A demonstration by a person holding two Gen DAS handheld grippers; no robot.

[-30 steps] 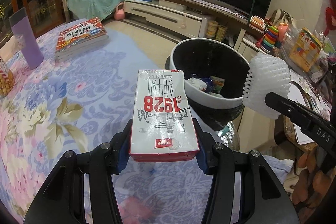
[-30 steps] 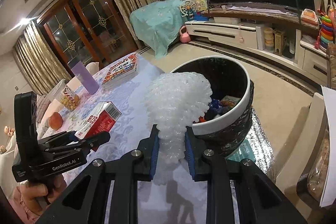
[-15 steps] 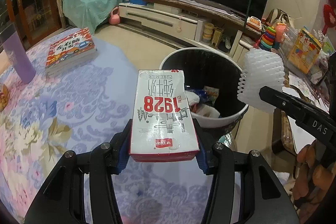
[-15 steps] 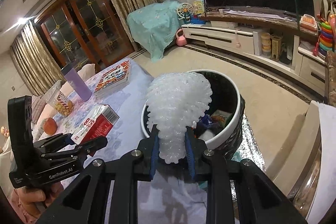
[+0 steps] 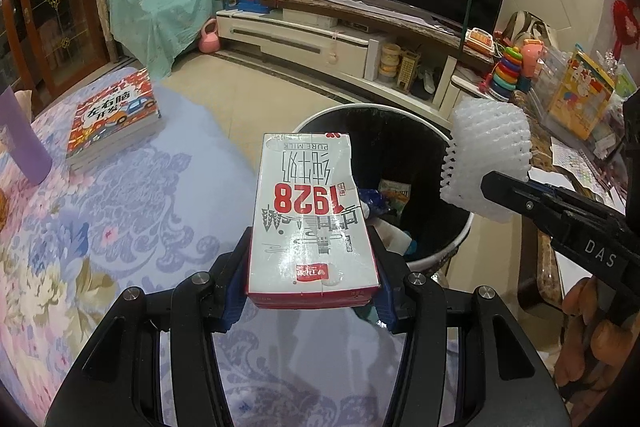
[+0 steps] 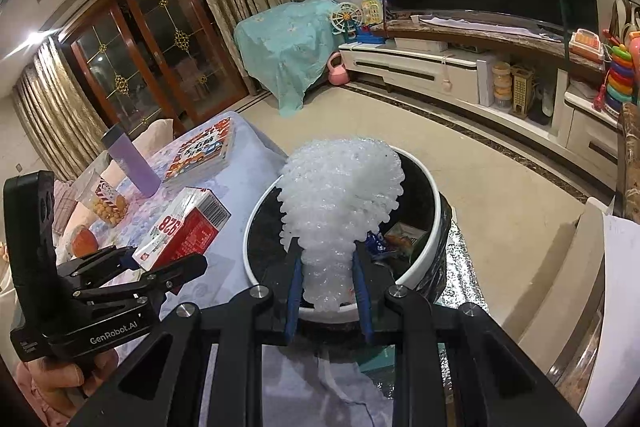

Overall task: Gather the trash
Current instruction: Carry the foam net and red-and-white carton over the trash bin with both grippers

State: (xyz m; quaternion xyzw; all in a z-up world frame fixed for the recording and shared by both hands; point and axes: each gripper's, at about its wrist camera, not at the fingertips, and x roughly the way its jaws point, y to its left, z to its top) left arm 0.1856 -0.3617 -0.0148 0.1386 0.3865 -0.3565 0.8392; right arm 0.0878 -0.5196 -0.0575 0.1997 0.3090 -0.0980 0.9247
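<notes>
At the worktop's edge, the left hand-held gripper (image 5: pixel 312 291) clamps a milk carton (image 5: pixel 310 215) short of the bin (image 5: pixel 400 259); the right hand-held gripper (image 6: pixel 326 291) pinches foam netting (image 6: pixel 340 203) above it. Releasing the carton early risks missing.

In the left wrist view a milk carton (image 5: pixel 310 223) sits at centre, the bin (image 5: pixel 440 255) behind it to the right, wrappers (image 5: pixel 394 193) inside. A foam net (image 5: pixel 486 155) hangs at right. Books (image 5: pixel 114 117) lie on the table (image 5: pixel 132 211), upper left.
</notes>
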